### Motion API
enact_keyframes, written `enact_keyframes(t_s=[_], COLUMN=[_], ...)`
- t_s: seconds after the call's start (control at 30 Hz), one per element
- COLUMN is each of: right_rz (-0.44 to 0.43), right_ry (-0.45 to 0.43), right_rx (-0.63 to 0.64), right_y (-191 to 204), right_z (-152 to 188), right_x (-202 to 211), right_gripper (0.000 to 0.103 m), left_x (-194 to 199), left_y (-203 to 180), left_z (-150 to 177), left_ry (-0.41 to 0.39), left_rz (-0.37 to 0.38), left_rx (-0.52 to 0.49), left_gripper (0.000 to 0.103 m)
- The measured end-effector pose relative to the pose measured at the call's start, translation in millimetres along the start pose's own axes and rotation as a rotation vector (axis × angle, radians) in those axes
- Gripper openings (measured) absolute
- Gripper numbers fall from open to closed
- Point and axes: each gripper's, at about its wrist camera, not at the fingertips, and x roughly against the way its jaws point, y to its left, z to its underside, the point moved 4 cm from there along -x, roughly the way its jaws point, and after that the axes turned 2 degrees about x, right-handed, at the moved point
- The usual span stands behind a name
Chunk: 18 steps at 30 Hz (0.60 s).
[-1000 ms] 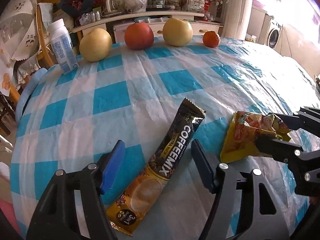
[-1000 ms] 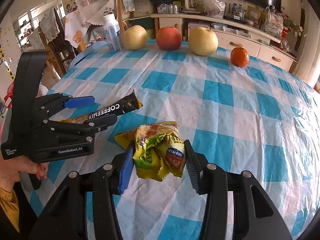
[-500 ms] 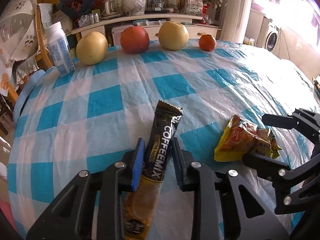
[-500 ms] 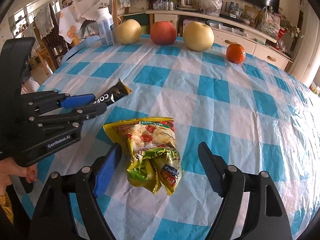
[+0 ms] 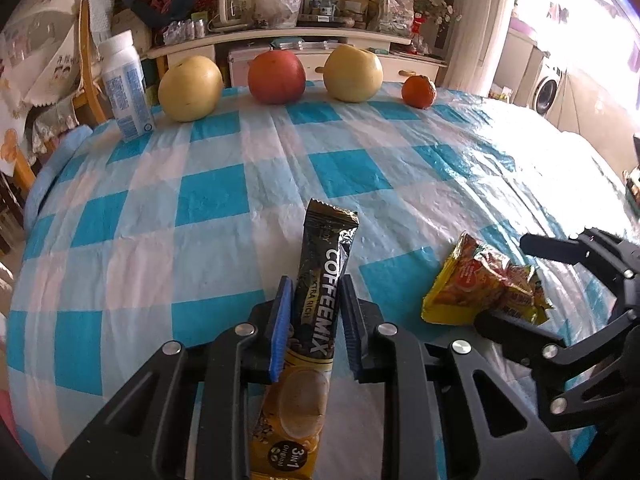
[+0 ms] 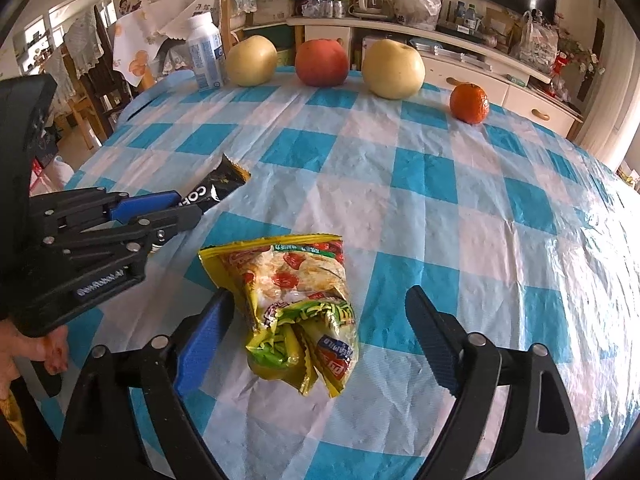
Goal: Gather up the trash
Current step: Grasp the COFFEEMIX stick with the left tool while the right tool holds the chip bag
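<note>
Nearest, left gripper [image 5: 313,322] clamped on a coffee sachet [image 5: 316,320], jaws closing, blue pad pressed to one long edge and black pad to the other, dark top end jutting forward over the tablecloth [image 5: 208,200], gold bottom end trailing back between the arms. Seen from the right wrist camera, same left gripper [image 6: 176,207] at the left edge, held by a hand [image 6: 24,352] low in the corner, only the dark tip of the sachet [image 6: 218,190] poking out past the fingers. Just to the right, right gripper [image 6: 320,328] with jaws opening and standing wide apart, a crumpled yellow snack wrapper [image 6: 296,300] lying on the cloth between them; blue pad close beside the wrapper's left edge, contact hard to judge, black pad clearly off it. From the left wrist camera, wrapper [image 5: 484,288] flat on a blue square, flanked by the black fingers of the right gripper [image 5: 508,280]. Sachet and wrapper near each other but apart. Farther out, open blue-and-white checked cloth, wrinkled and shiny toward the right. Along the far edge, a row: white bottle [image 5: 126,86] at the left, upright; then a yellow pear [image 5: 190,88], a red apple [image 5: 277,77], a second yellow pear [image 5: 353,73], and a small orange [image 5: 419,91] at the right end, each spaced from its neighbour. Beyond the table, a cluttered white sideboard [image 5: 280,40] with bags and jars, a washing machine [image 5: 548,88] off to the right.
</note>
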Motion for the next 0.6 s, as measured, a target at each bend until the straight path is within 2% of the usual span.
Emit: enact_keyframes(t_s=[0.13,0.17,0.2,0.23,0.3,0.4,0.47,0.6], right_rz=[-0.007,-0.007,-0.008,-0.009,-0.007,-0.015,-0.025,-0.03], right_ry=[0.004,0.005,0.006,0.009,0.013,0.02,0.024,0.027], right_rx=[0.006,0.008,0.01,0.01,0.01,0.002,-0.004,-0.003], right_y=[1,2,2,2,1,0,-1,-1], right_z=[0,0,0,0,1,1,1,2], right_x=[-1,-2,-2,-3,-4,-6,-7,-9], right_gripper=[0.088,0.088,0.088,0.088,0.088,0.088,0.088,0.088], left_x=[2,2,3,3,-1,-3,-3,1], left_y=[6,7,6,5,1,-5,-7,-4], left_z=[1,1,1,1,3,4,4,4], left_ry=[0.008,0.013,0.016,0.018,0.023,0.021,0.016,0.002], left_rz=[0.035,0.044,0.049,0.031,-0.017,-0.045,-0.038,-0.033], left_rx=[0.048,0.05,0.045,0.023,-0.029,-0.082,-0.079,-0.064], left_gripper=[0.026,0.029,0.036,0.052,0.066,0.066,0.065,0.034])
